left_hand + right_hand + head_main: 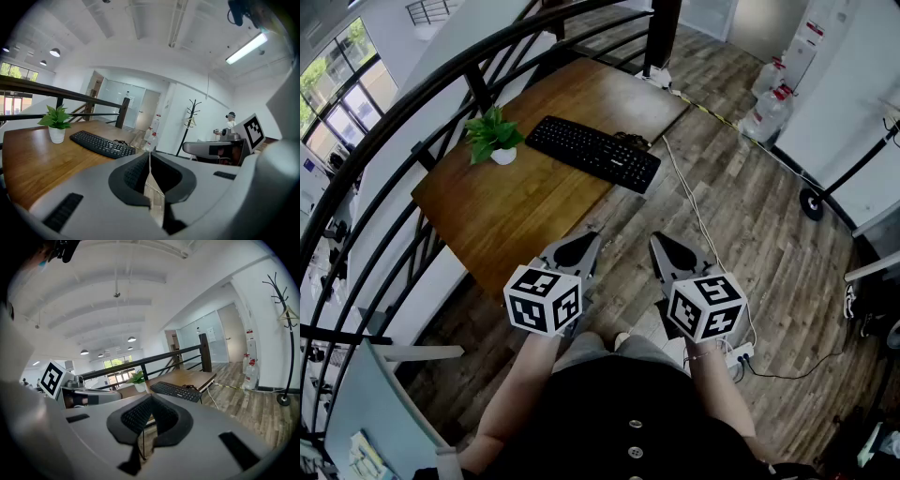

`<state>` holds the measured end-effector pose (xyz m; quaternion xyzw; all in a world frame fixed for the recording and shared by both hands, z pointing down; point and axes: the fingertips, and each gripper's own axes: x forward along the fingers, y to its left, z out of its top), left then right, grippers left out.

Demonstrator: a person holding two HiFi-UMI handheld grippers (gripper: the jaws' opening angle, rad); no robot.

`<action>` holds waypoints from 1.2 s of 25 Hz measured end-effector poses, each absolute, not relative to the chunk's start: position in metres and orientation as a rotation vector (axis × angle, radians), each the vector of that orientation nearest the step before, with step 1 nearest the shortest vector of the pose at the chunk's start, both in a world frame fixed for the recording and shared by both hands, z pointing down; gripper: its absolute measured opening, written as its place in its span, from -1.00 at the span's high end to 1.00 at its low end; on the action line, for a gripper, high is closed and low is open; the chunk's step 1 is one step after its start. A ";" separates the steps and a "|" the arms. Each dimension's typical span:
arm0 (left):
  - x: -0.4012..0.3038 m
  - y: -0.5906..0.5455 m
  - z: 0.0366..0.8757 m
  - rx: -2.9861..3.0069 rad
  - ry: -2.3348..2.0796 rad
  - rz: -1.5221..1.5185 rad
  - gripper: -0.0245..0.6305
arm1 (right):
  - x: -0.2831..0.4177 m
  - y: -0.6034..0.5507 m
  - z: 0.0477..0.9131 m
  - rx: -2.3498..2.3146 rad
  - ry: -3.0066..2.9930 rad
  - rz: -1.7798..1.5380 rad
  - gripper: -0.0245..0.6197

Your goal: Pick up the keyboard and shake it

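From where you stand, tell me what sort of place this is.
Probably an office loft or mezzanine: a wooden desk with a keyboard and potted plant beside a railing, a coat stand and water bottles beyond.

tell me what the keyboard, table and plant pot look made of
Keyboard: probably plastic, matte black, moulded keys.
Table: wood or wood veneer, warm brown with visible grain, slight sheen.
Plant pot: smooth white, ceramic or plastic; the look leaves it open.

Grey left gripper (594, 232), right gripper (657, 238), black-and-white marker cubes (544, 300) (706, 307), black buttoned top (628, 412)
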<state>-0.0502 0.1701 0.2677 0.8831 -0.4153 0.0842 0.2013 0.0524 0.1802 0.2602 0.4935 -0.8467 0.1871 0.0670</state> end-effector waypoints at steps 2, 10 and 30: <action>-0.051 0.171 0.271 2.468 -1.158 0.249 0.85 | 0.051 0.181 0.264 1.484 -2.543 0.570 0.84; -0.055 0.169 0.272 2.499 -1.127 0.277 0.85 | 0.042 0.182 0.265 1.500 -2.545 0.587 0.84; -0.074 0.140 0.293 2.470 -1.005 0.291 0.85 | 0.027 0.157 0.291 1.589 -2.452 0.636 0.84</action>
